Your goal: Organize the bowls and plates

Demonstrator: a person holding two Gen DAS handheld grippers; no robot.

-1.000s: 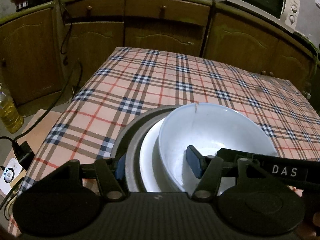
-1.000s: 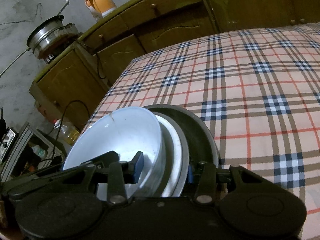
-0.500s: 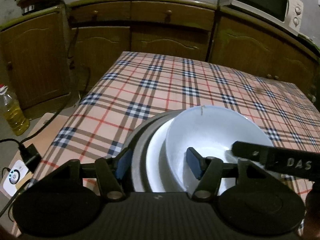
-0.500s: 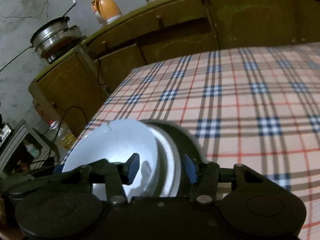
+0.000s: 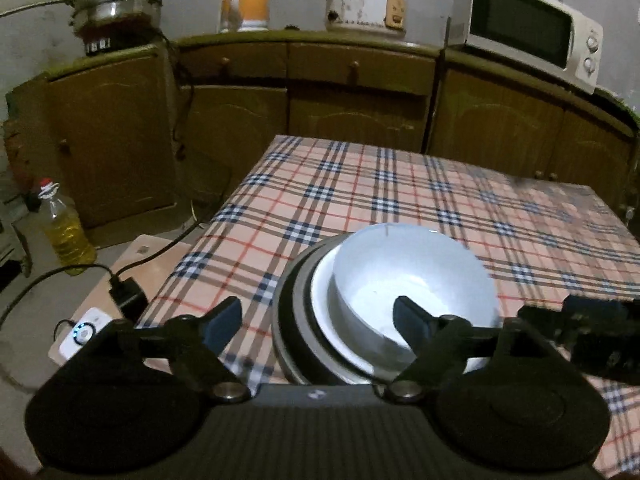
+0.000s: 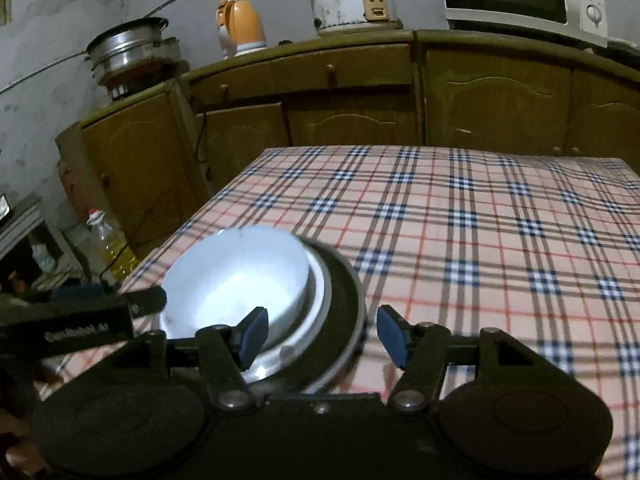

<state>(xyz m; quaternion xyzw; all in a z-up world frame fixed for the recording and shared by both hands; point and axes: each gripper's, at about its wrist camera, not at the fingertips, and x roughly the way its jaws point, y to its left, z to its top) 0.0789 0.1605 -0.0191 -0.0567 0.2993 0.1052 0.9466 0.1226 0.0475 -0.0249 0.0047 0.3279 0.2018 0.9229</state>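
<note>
A white bowl [image 5: 412, 280] sits on a white plate [image 5: 320, 304], which sits on a dark grey plate [image 5: 286, 320], stacked near the front left corner of the plaid table [image 5: 360, 200]. My left gripper [image 5: 318, 322] is open, raised above and just behind the stack, holding nothing. In the right wrist view the same bowl [image 6: 236, 276] and dark plate [image 6: 344, 308] lie just ahead of my right gripper [image 6: 322, 334], which is open and empty. The left gripper's body [image 6: 80, 320] shows at the left edge there.
Wooden cabinets [image 5: 360, 92] line the far wall, carrying a steel pot [image 5: 116, 0], an orange kettle [image 5: 244, 0], a rice cooker [image 5: 366, 0] and a microwave [image 5: 528, 28]. An oil bottle [image 5: 64, 232] and a power strip [image 5: 82, 332] lie on the floor at left.
Both grippers opened, letting go of the stack's rims, and drew back and up. The stack stays on the table.
</note>
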